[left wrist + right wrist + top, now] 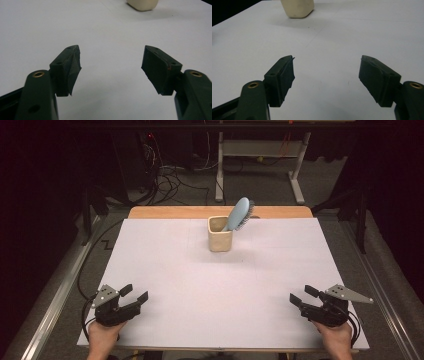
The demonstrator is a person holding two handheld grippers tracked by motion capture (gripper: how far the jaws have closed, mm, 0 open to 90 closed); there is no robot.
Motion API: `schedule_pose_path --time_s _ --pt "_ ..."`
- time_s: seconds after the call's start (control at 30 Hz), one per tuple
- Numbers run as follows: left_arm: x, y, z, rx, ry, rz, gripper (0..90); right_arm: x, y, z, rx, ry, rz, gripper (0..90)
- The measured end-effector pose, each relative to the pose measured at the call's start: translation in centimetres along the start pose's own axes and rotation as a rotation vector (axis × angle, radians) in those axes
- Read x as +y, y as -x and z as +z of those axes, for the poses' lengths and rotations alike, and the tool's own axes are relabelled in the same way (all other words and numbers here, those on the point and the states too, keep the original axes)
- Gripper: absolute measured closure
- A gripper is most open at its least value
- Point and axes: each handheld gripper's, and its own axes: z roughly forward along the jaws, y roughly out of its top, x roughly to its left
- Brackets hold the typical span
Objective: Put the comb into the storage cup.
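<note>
Your left gripper [136,293]: jaws apart, nothing held.
Your right gripper [301,295]: jaws apart, nothing held.
Hairbrush [239,214]: standing in cup [219,240], well apart from both.

High view overhead, gripper views low, sharing cup [220,240]

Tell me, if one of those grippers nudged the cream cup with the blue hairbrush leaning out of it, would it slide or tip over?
Probably tips rather than slides cleanly. The hairbrush leans well out past the rim of the cup, so its weight likely sits high and off to one side. The cup looks small and squat with rounded corners, probably light, so a low push might slide it across the smooth white table cover.
</note>
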Motion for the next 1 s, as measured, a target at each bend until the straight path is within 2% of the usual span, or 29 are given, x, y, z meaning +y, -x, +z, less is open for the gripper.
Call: schedule_pose_path --time_s 1.0 --pt "0.0 0.1 0.0 -0.011 -0.003 0.001 31.7 -1.7 0.6 -0.9 -0.030 -0.008 0.029 28.6"
